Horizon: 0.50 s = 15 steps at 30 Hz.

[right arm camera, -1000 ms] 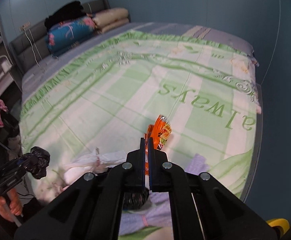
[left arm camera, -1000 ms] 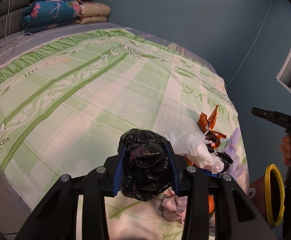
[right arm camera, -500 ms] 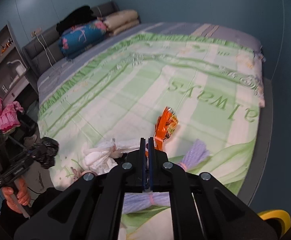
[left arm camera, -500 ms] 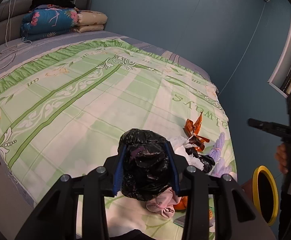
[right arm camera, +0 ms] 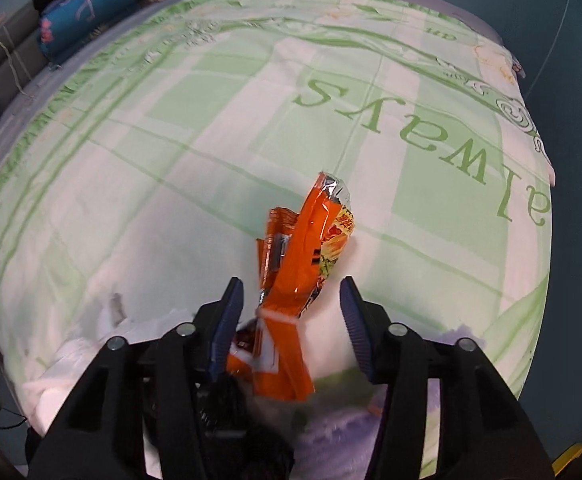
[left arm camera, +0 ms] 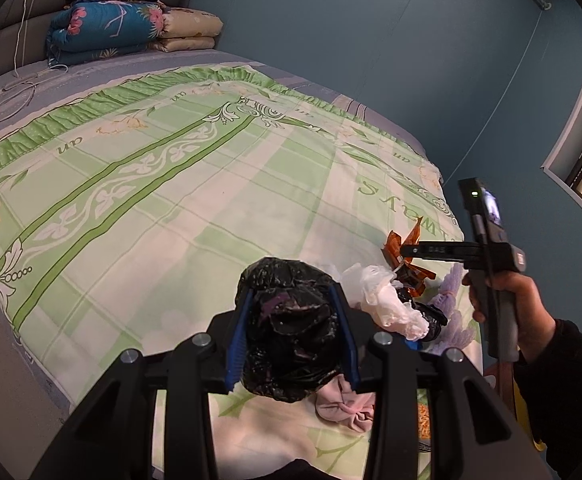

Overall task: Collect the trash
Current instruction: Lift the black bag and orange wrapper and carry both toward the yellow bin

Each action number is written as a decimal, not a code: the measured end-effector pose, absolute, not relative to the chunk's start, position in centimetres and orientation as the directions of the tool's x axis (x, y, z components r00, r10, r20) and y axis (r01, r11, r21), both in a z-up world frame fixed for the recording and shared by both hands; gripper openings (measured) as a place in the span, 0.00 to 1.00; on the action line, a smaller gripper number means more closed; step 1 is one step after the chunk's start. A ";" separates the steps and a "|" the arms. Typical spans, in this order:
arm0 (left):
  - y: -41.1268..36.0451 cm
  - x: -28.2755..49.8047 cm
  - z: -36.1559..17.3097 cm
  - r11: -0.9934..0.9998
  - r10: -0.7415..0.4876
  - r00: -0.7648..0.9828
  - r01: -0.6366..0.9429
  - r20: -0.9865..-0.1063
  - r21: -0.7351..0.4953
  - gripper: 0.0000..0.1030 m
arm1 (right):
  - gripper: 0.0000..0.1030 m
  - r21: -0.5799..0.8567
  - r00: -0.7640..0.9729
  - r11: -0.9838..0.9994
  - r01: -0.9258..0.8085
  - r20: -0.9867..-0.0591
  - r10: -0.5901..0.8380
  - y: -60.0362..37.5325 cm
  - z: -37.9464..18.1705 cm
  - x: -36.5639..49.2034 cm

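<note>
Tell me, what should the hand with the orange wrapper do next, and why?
Probably lift the right gripper straight up and away. Its jaws are opening, and the orange wrapper sits loose between them, touching neither pad, over the trash pile at the foot of the bed. Backing off would leave the wrapper there. The left gripper holds a black bag.

My left camera sits just behind my left fingers (left arm camera: 337, 320) and looks down at a slant along the bed (left arm camera: 171, 184), out to the folded quilts (left arm camera: 107, 28) at its head and the blue wall. My right camera looks much more steeply down, close over the bed's foot corner. Both views share the orange wrapper (right arm camera: 311, 248) (left arm camera: 405, 256), the green bedspread with its lettering, and the quilts; the left view also takes in my right hand (left arm camera: 507, 304).
</note>
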State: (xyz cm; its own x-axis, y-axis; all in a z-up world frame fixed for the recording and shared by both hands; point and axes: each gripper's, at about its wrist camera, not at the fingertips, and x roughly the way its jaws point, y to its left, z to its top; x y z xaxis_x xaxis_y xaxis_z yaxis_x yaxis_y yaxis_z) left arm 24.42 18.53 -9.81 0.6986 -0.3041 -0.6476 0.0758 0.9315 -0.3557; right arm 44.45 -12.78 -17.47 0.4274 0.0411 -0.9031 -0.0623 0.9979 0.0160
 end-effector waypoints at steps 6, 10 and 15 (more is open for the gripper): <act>18.3 24.5 -9.8 0.931 -0.315 0.698 0.093 -0.643 -0.354 0.35 | 0.22 -0.025 0.477 0.997 -0.070 -0.879 0.012 -12.6 -16.6 44.0; 17.9 24.2 -9.0 0.928 -0.325 0.708 0.109 -0.627 -0.357 0.35 | 0.22 0.027 0.564 0.996 -0.082 -0.823 0.069 -14.0 -12.1 40.8; 16.4 23.1 -7.0 0.923 -0.344 0.730 0.147 -0.591 -0.355 0.35 | 0.22 0.107 0.655 0.985 -0.134 -0.736 0.169 -16.0 -5.9 34.3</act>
